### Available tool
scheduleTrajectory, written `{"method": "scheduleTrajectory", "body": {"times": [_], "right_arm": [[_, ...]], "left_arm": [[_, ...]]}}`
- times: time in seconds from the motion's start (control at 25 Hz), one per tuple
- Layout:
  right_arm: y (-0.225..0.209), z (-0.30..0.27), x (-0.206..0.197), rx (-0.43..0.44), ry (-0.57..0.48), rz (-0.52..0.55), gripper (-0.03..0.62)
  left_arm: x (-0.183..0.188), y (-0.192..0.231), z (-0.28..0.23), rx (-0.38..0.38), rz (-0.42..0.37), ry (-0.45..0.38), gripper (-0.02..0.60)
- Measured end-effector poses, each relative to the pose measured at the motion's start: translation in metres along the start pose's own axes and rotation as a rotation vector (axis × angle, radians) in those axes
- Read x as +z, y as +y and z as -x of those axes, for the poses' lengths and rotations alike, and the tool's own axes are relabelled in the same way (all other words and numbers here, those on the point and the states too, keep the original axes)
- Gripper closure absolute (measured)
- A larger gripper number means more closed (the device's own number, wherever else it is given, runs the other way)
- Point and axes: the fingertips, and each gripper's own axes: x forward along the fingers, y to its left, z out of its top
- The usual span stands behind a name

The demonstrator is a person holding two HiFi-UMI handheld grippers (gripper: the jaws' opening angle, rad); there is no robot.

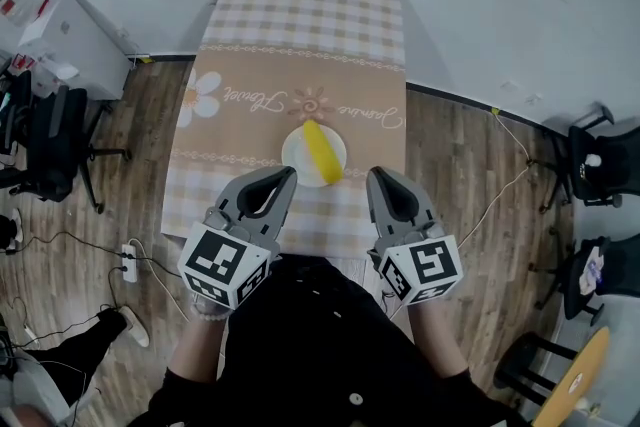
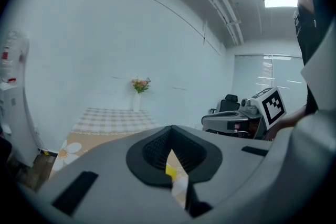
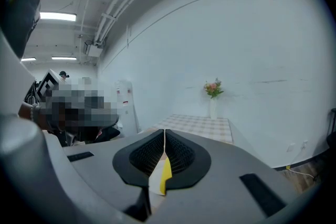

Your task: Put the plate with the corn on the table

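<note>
Table [image 1: 300,15] holds corn plate [image 1: 296,151] just beyond left gripper [image 1: 288,173] and right gripper [image 1: 376,175].

The cloth [image 1: 300,35] is seen as matt and woven, with a printed band. The plate [image 1: 297,153] is rendered smooth, white and faintly glossy, and the corn [image 1: 321,153] a dull yellow. The left gripper [image 1: 286,175] and right gripper [image 1: 374,175] are moulded in matt grey plastic, with black ribbed pads [image 3: 145,155] set inside. The floor [image 1: 130,145] is laid in wood-grain planks.
</note>
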Motion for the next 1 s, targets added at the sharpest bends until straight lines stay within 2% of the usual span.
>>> {"method": "scheduleTrajectory", "body": {"times": [1.0], "right_arm": [[0.011,0.001,0.006,0.025,-0.004,0.045,0.551]], "left_arm": [[0.008,0.005,0.0,0.017,-0.011,-0.01,0.568]]}}
